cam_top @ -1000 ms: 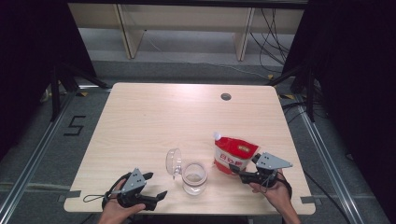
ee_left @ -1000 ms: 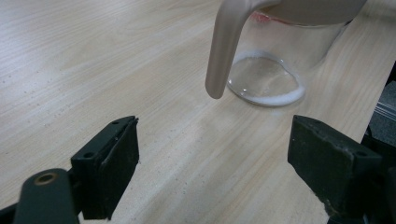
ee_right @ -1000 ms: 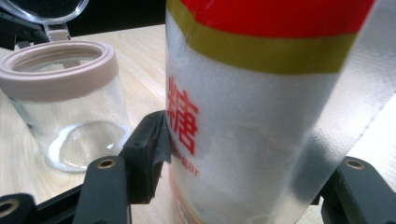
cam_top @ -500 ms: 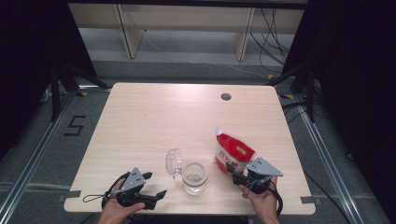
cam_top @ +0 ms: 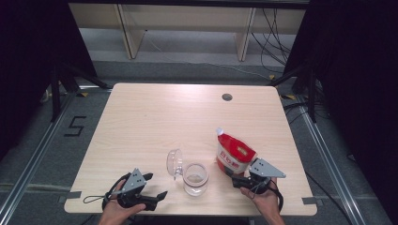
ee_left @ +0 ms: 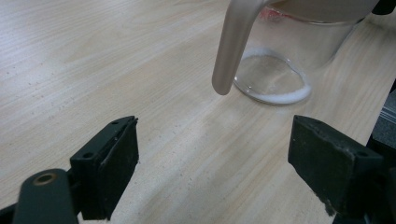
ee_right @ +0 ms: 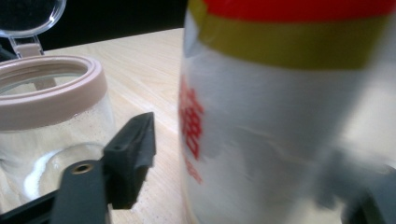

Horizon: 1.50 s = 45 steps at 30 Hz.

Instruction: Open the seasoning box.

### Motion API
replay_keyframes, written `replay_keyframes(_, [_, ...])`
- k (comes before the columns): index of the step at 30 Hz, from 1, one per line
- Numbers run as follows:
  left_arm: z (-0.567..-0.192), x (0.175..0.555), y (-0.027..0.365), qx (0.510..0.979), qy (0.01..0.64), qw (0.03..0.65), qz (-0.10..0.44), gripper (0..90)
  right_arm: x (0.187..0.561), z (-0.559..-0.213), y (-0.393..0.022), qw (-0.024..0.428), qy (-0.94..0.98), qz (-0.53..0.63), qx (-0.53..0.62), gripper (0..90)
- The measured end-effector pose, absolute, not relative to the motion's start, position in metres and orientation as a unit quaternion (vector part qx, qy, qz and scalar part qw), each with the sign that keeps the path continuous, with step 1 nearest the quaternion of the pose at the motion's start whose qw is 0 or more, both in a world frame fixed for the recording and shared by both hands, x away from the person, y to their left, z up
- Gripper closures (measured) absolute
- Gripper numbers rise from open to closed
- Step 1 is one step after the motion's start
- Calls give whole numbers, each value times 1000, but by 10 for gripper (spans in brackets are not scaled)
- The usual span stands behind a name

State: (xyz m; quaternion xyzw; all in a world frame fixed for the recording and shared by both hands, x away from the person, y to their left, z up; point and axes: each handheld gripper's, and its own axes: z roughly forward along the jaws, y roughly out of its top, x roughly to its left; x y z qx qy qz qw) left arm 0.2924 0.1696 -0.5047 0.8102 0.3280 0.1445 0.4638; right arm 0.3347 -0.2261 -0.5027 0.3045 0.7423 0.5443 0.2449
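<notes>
The right gripper (cam_top: 236, 177) has just been widening its fingers (ee_right: 133, 156); they flank the red-and-white pouch (cam_top: 233, 153) without clamping it. The pouch stands at 3 o'clock from the glass jar (cam_top: 195, 178). The left gripper (cam_top: 157, 186), fingers spread and empty, rests at 9 o'clock on the counter (cam_top: 155, 122).

In the right gripper view, the red, yellow and white refill pouch (ee_right: 285, 116) is blurred and cut off at the top and bottom edges; its red print cannot be read, and it hides the right-hand jaw. The left gripper view crops the clear glass jar (ee_left: 280, 70) at the top.
</notes>
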Motion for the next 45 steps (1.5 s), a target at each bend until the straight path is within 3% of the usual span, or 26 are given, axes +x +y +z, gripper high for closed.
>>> replay_keyframes(3, [-506,293,169,809,327,468,143,159,339,-508,-226,241,747,540,302,310])
replay_keyframes(7, [-506,293,169,809,326,468,142,159,341,-510,-227,235,746,538,315,281])
replay_keyframes(10, [-506,292,168,809,326,468,142,159,342,-511,-228,217,739,547,329,211])
replay_keyframes(14, [-507,291,168,806,335,469,138,159,348,-514,-231,239,744,544,305,186])
replay_keyframes(24, [-506,293,168,815,320,461,143,160,350,-516,-227,236,727,563,315,291])
replay_keyframes(45, [-505,291,165,810,326,469,134,162,359,-517,-226,242,719,585,286,362])
